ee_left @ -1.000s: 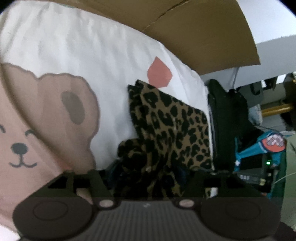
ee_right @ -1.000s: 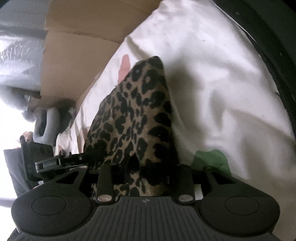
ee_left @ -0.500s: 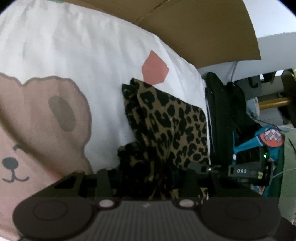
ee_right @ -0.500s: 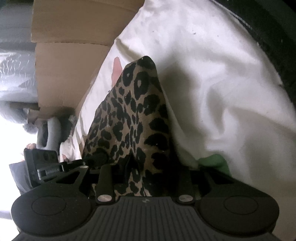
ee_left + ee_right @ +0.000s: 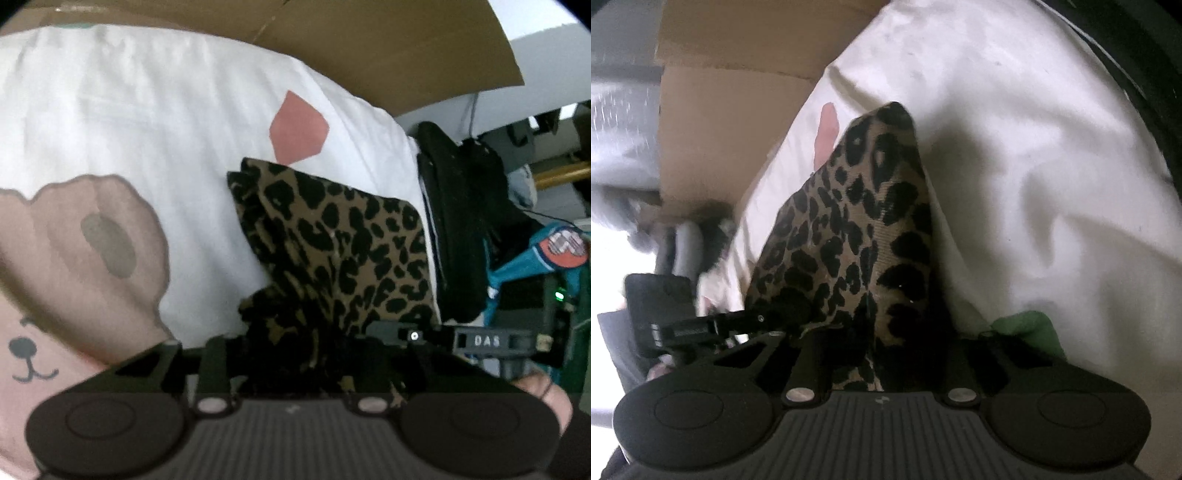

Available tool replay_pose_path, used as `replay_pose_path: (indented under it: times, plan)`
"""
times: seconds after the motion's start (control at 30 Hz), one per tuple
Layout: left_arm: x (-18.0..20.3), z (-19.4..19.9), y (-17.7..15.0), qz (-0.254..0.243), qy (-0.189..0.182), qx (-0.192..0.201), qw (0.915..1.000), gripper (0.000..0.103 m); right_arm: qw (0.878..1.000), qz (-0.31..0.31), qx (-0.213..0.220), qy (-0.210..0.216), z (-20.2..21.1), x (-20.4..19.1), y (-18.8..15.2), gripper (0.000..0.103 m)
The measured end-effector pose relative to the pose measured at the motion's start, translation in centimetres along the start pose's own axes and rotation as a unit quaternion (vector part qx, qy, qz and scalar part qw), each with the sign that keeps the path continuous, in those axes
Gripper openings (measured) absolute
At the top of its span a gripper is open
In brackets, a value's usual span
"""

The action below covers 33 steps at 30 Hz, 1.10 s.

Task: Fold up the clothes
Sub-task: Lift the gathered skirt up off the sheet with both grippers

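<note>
The leopard-print garment [image 5: 347,251] lies on a white bedsheet [image 5: 166,110] printed with a bear and a pink shape, already gathered into a narrow stack of several layers whose edges show at the 10 o'clock corner of the cloth in the left wrist view. From the left gripper [image 5: 291,373] it runs out toward 1 o'clock, close to the bed's edge, where dark bags and clutter sit at 3 o'clock. The near end of the cloth is bunched and lifted, and both sets of fingers are clamped on it: the left gripper holds the dark crumpled bunch, the right gripper [image 5: 882,369] holds the neighbouring part, with the fabric [image 5: 857,229] rising from it in a taut ridge toward 12 o'clock. In the right view the left tool comes in from 9 o'clock and touches the same end.

By my reading the garment is well into its folding: the far part lies flat and layered, while the near end is held up and loose. What seems left is to carry that held end over the flat part, or lay it down and smooth it. Which of the two, the pictures do not settle.
</note>
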<state>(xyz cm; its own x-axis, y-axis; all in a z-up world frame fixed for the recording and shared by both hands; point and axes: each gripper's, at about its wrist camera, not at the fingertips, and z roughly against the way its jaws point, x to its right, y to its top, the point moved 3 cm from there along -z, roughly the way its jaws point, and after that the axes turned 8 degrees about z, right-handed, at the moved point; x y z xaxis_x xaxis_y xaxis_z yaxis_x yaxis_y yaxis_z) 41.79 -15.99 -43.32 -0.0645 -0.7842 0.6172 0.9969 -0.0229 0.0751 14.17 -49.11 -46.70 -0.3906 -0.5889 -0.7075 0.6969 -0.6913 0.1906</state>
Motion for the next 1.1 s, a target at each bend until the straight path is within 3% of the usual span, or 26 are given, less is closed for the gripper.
replay_pose_path:
  times: [0.23,0.57,0.77,1.1]
  plan:
    - [1.6,1.3,-1.5,0.004,0.038,0.036,0.9986,0.029,0.996,0.040,0.010,-0.073,0.1,-3.0,-0.7,0.005]
    - [4.8,3.2,-3.2,-0.009,0.104,0.100,0.9895,0.029,0.988,0.096,0.014,-0.123,1.3,-6.1,-0.5,0.004]
    - [6.9,4.9,-4.6,-0.005,0.137,0.137,0.9810,0.029,0.983,0.124,0.045,-0.131,2.7,-7.6,-1.3,0.005]
    - [12.5,12.1,-6.7,-0.041,0.146,0.189,0.9702,0.029,0.974,0.170,0.091,-0.117,8.2,-13.3,-1.6,0.005]
